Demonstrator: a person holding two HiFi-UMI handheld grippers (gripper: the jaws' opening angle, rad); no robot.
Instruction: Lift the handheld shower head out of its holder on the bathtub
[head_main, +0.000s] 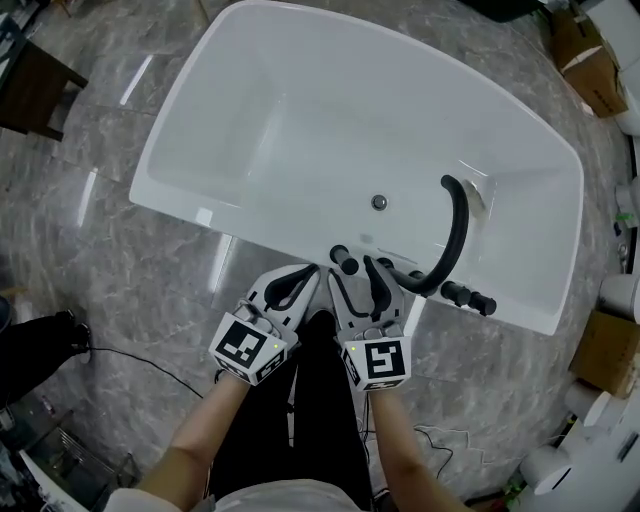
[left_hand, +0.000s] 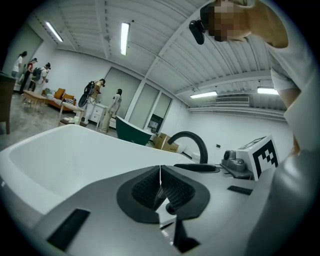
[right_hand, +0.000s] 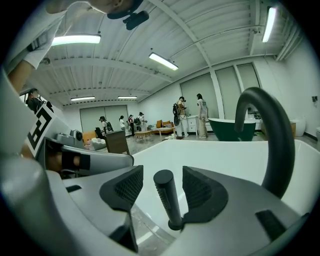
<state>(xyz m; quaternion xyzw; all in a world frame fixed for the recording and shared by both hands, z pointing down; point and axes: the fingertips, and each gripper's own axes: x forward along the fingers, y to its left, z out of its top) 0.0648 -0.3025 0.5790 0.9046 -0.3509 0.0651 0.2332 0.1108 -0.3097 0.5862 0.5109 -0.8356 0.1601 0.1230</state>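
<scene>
The shower head (head_main: 342, 258) (right_hand: 167, 200), a slim black stick, stands upright in its round holder on the near rim of the tub (head_main: 250, 225) (right_hand: 225, 160), about halfway along that edge. The right gripper (head_main: 350, 268) (right_hand: 162, 175) is at that rim with its jaws spread wide. The stick stands in the gap between them, and neither pad touches it in the right gripper view, where it is a little nearer the right pad. The left gripper (head_main: 300, 280) (left_hand: 160, 175) sits just beside the right one, at the same edge and slightly further left. Its jaws are pressed together at the tips with nothing between them. The two grippers' cubes lie side by side below the rim. Right of the shower head, a black curved spout (head_main: 455, 235) (right_hand: 272, 135) (left_hand: 195, 142) rises from the same rim and arches over the basin. Further right along that edge lie two short black handles (head_main: 467, 296). The drain (head_main: 379, 202) shows in the tub's floor, just beyond the near wall. The tub rests on a grey marble floor (head_main: 120, 120).
</scene>
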